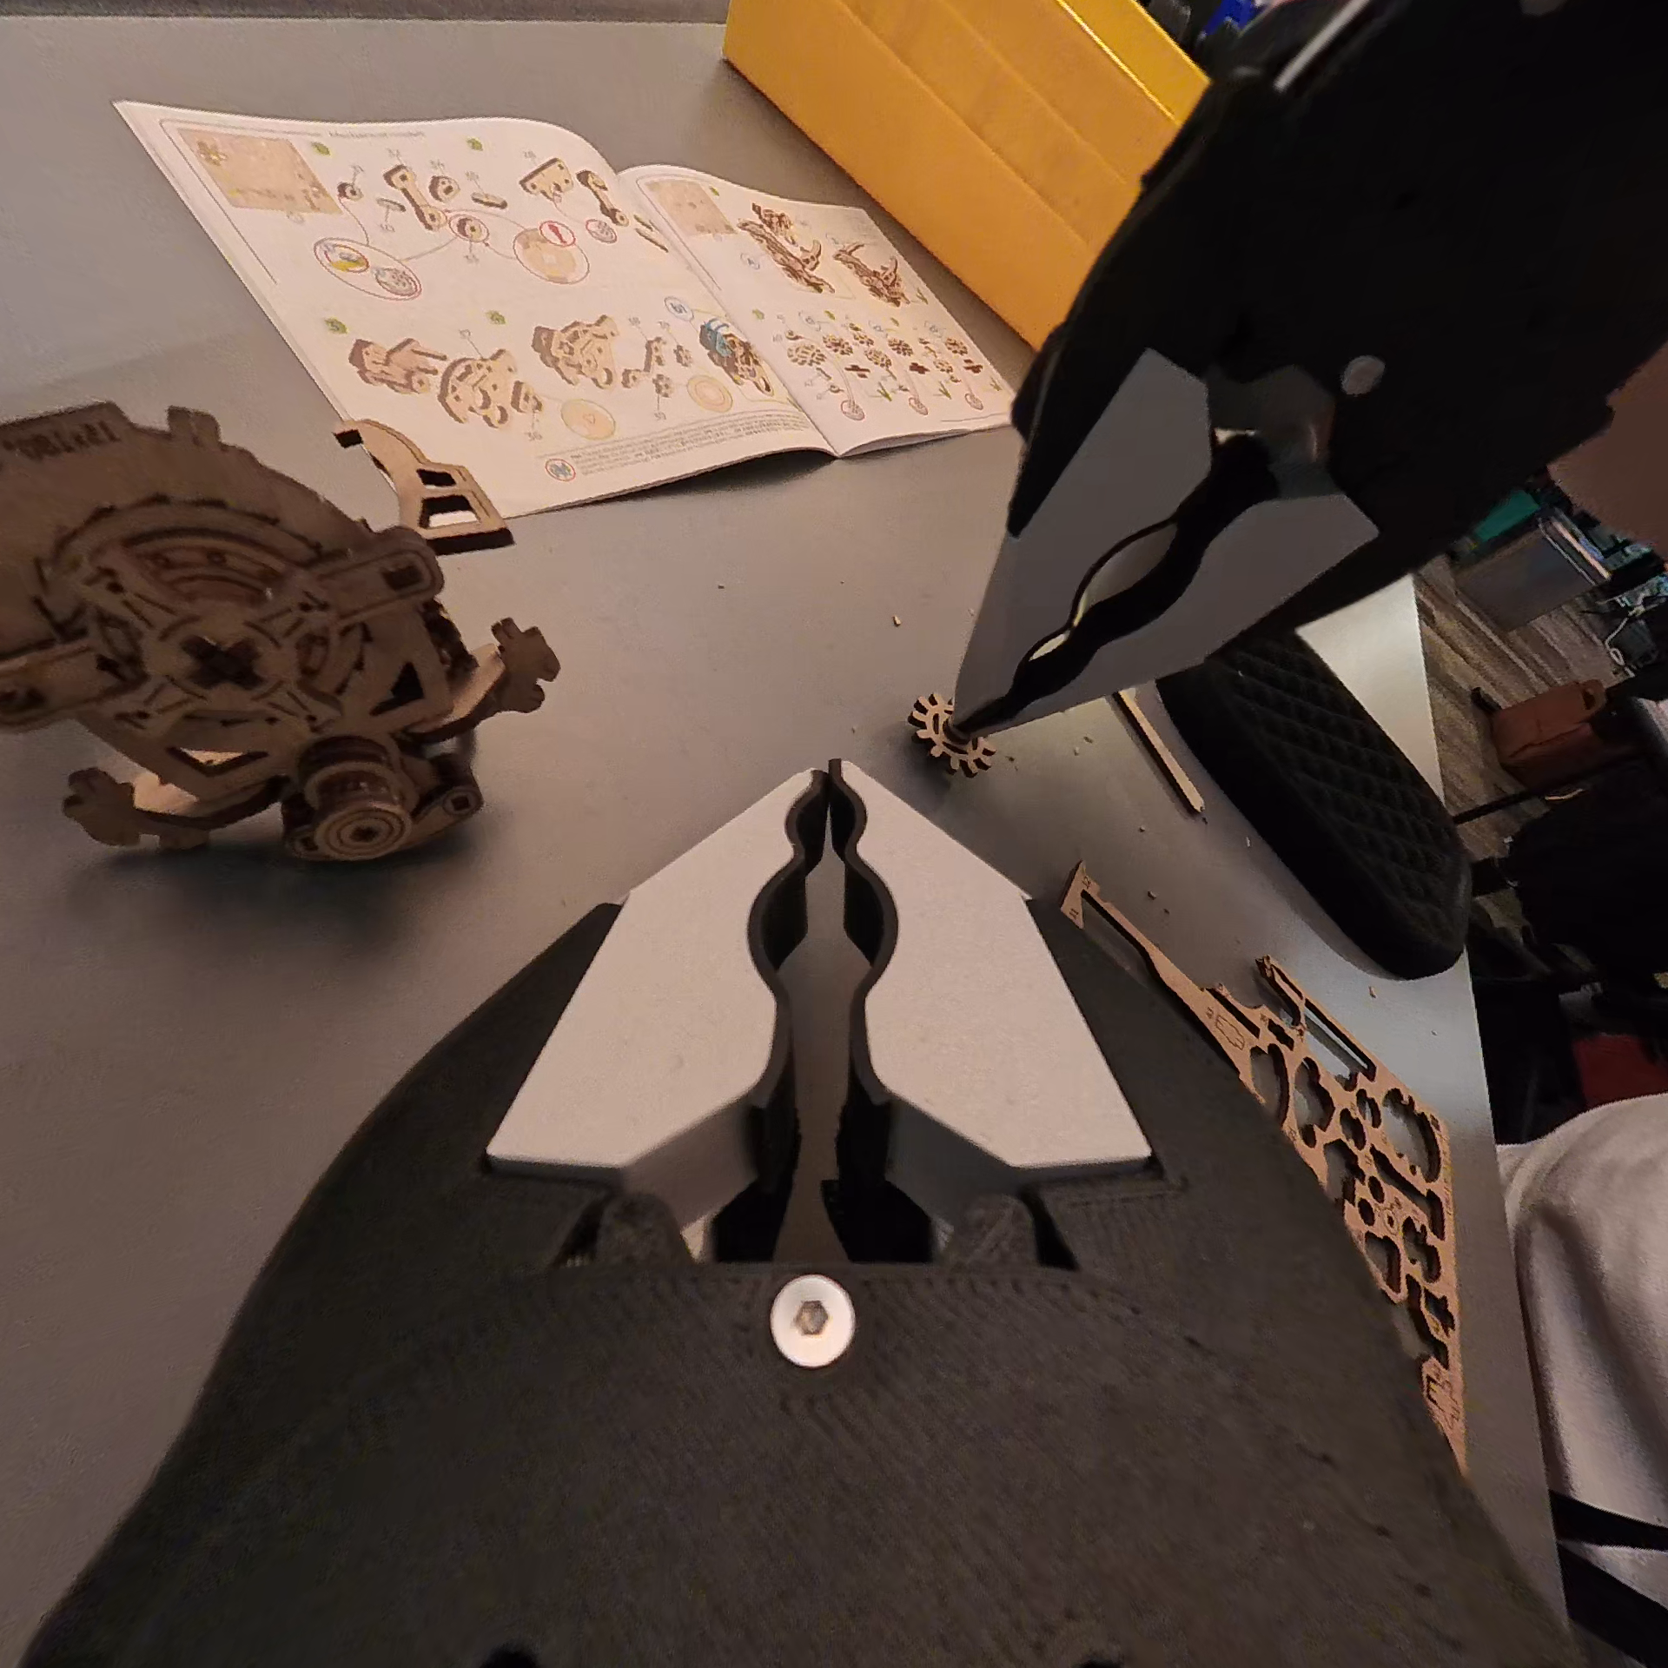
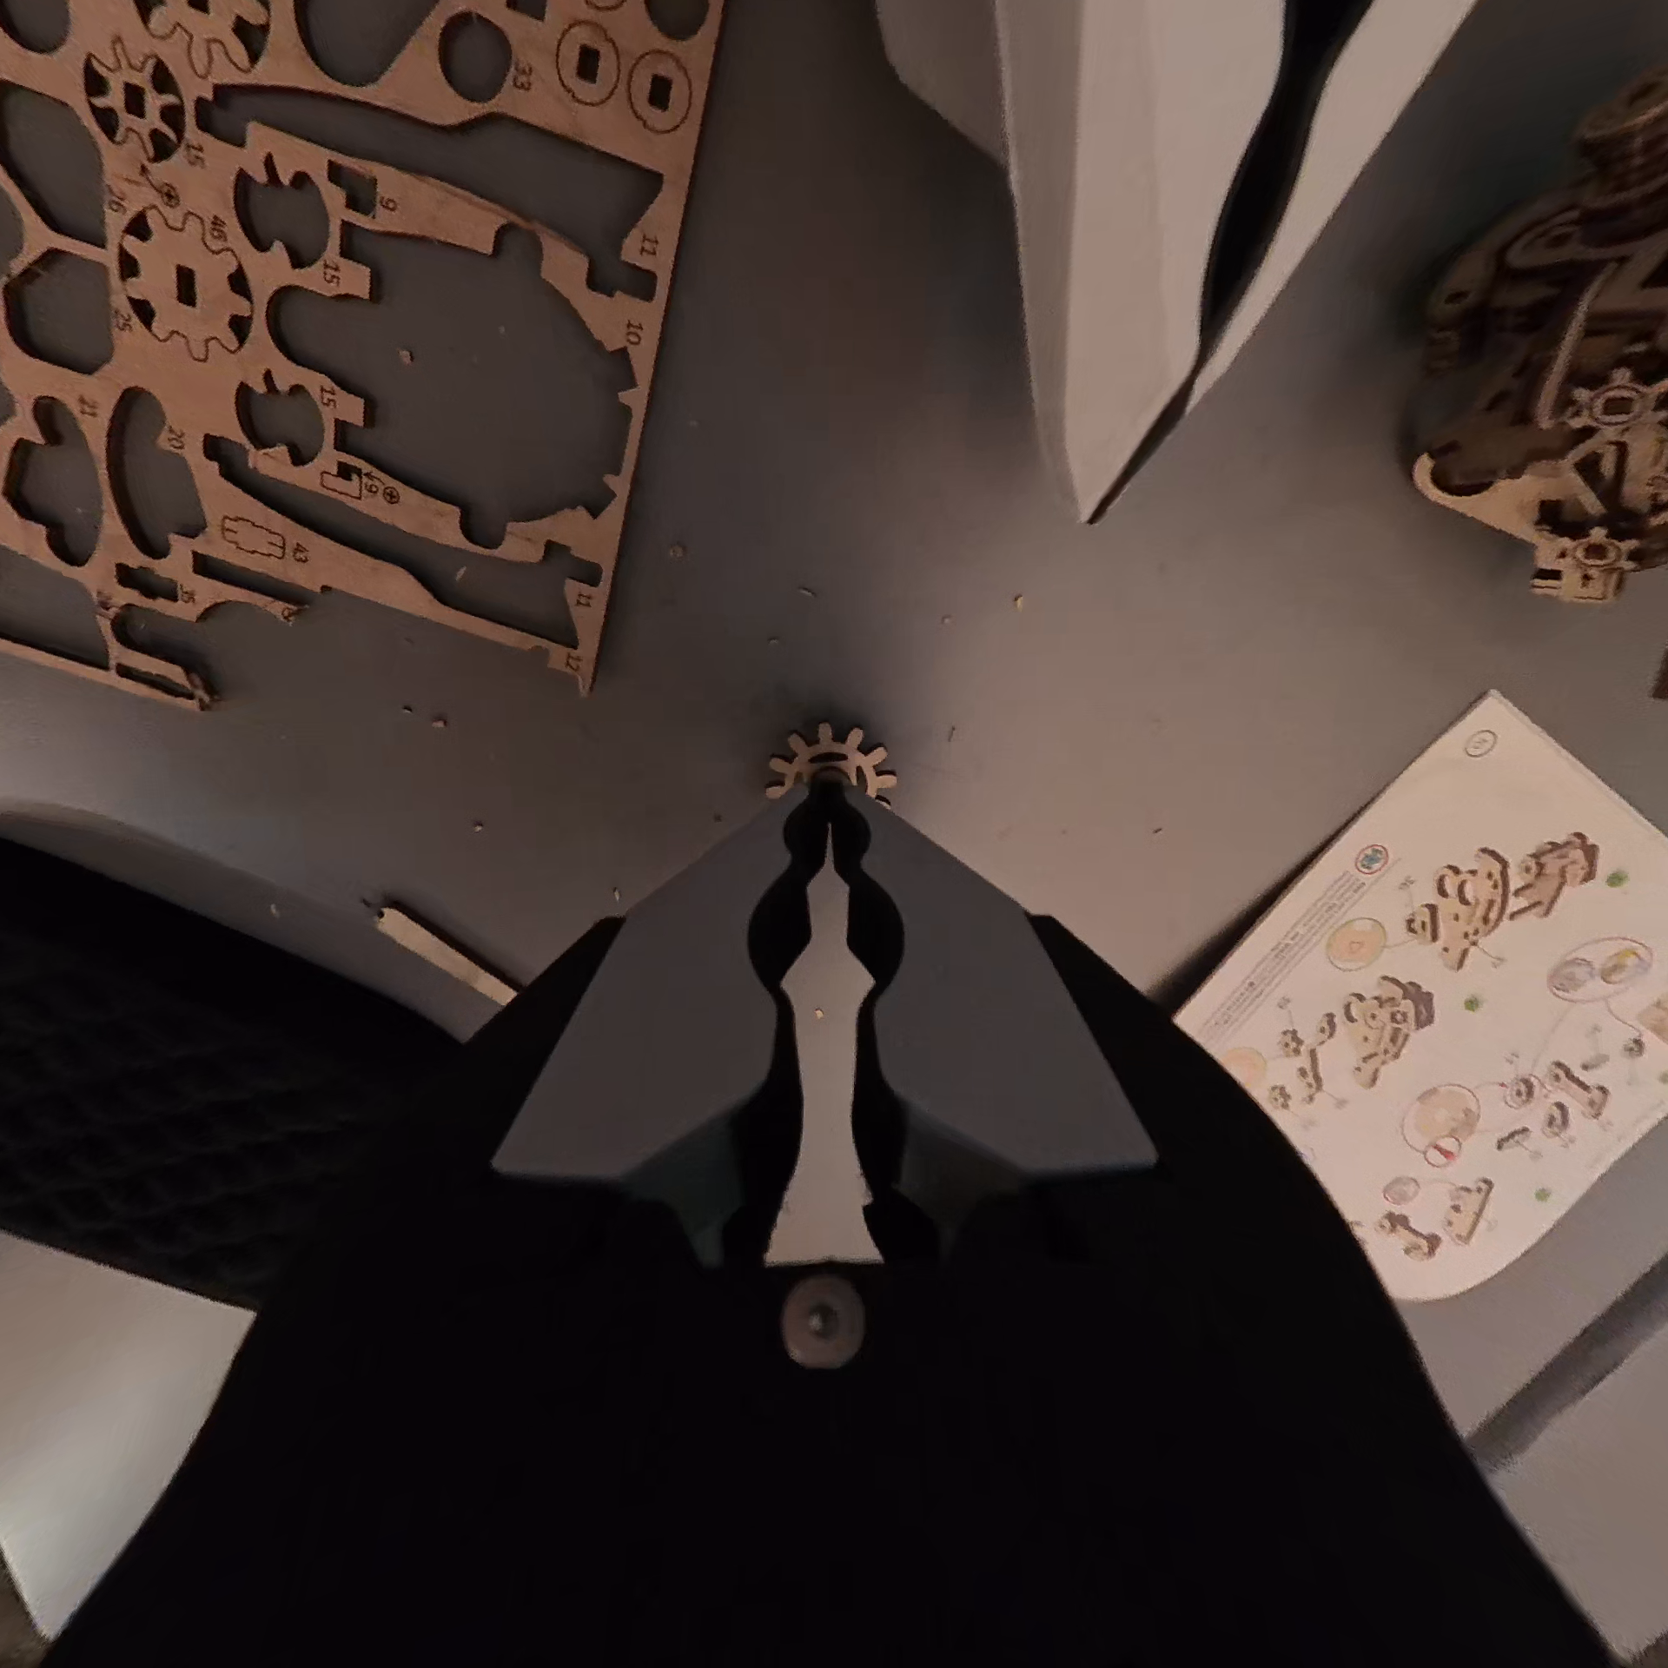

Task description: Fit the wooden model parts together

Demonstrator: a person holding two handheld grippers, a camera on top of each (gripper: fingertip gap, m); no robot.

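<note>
A small wooden gear lies on the grey table; it also shows in the right wrist view. My right gripper points down at it with its jaws closed and its tips pinched at the gear's middle; it enters the left wrist view from the upper right. My left gripper is shut and empty, hovering just left of the gear; its pale fingers hang above the gear in the right wrist view. The part-built wooden model stands at the left, also seen in the right wrist view.
An open instruction booklet lies behind, with a loose curved wooden piece at its near corner. A yellow box stands at the back right. A punched-out wooden sheet, a thin wooden strip and a black quilted object lie by the table's right edge. There is about 7 cm between the tips of the two grippers. Measured from the fingertips, the black quilted object is 15 cm or so from the right gripper and 25 cm from the left. My right wrist view looks at it from another angle.
</note>
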